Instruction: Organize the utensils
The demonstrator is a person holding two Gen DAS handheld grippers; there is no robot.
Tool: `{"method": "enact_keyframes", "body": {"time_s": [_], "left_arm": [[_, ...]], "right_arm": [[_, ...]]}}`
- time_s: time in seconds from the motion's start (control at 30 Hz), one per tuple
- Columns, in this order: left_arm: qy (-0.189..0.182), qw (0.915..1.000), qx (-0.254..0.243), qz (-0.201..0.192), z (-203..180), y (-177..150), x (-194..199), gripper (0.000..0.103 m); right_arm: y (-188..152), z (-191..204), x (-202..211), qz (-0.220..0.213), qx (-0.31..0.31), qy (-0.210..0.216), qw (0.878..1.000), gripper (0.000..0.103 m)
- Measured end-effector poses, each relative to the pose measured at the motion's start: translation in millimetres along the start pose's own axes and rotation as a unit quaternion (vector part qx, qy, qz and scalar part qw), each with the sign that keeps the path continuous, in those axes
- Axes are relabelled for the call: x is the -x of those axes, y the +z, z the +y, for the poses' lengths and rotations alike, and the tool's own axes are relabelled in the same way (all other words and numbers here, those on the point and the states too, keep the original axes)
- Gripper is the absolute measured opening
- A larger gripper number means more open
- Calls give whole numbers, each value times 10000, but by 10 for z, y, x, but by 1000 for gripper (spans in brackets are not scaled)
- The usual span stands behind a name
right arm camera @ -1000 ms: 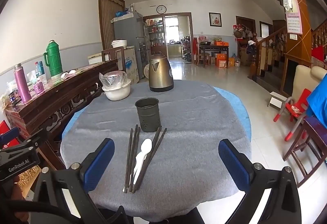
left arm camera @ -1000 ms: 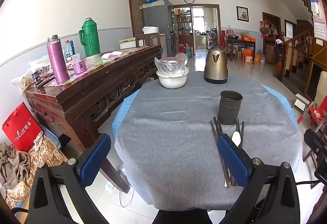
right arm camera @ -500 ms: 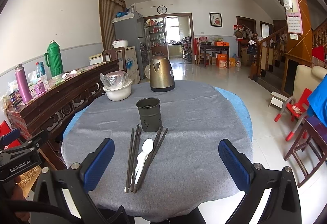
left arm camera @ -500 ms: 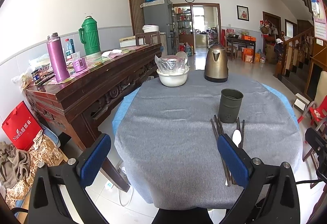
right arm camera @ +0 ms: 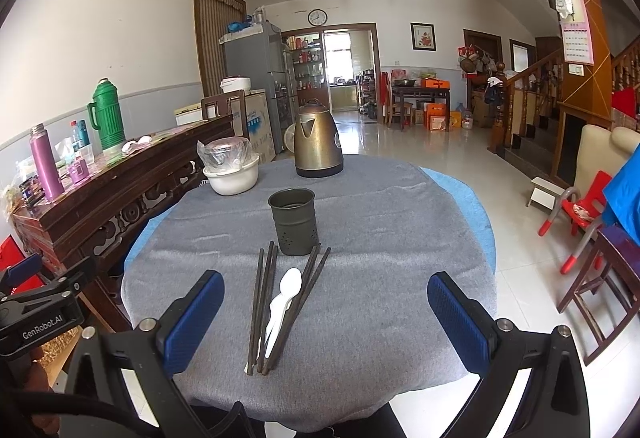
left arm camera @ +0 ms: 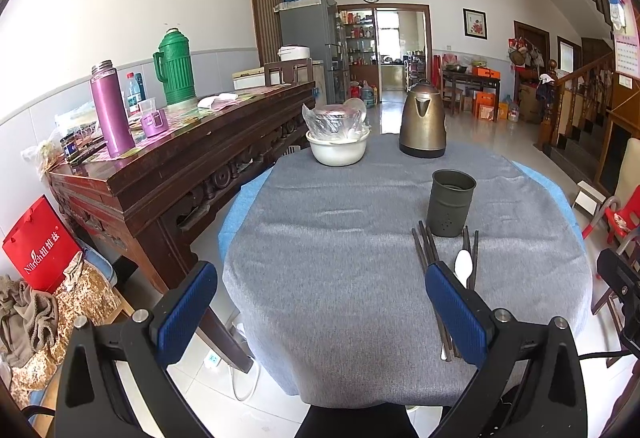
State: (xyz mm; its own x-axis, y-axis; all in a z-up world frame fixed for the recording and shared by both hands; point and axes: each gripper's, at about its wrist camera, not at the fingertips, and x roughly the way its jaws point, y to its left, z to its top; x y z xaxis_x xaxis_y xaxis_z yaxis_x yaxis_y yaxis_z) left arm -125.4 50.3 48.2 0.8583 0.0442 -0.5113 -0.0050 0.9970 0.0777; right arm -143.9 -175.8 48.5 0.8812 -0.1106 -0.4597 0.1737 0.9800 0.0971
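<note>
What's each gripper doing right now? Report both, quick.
Left gripper: open, fingers wide apart, holding nothing.
Right gripper: open, holding nothing, above the chopsticks and white spoon.

One dark utensil holder [right arm camera: 295, 221] is standing ahead of the right fingers, and one white spoon [right arm camera: 283, 306] is lying between them. Dark chopsticks [right arm camera: 262, 302] are flanking it: three or four sticks are showing on the left, two or three on the right, the exact count too tight to call. Beyond the holder, one bronze kettle [right arm camera: 317, 139] and one white bowl [right arm camera: 232, 177] are sitting. Off to the left of the left fingers, one purple flask [left arm camera: 111, 108] and one green thermos [left arm camera: 175, 69] are standing.
</note>
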Motion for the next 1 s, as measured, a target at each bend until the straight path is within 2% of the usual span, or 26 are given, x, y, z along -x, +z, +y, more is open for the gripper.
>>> {"method": "enact_keyframes", "body": {"time_s": [1.0], "left_arm": [[-54,9998,29,176,-1,-85,-100,103]], "right_arm": [[-54,27,-122,358,-59,41,9993,103]]}}
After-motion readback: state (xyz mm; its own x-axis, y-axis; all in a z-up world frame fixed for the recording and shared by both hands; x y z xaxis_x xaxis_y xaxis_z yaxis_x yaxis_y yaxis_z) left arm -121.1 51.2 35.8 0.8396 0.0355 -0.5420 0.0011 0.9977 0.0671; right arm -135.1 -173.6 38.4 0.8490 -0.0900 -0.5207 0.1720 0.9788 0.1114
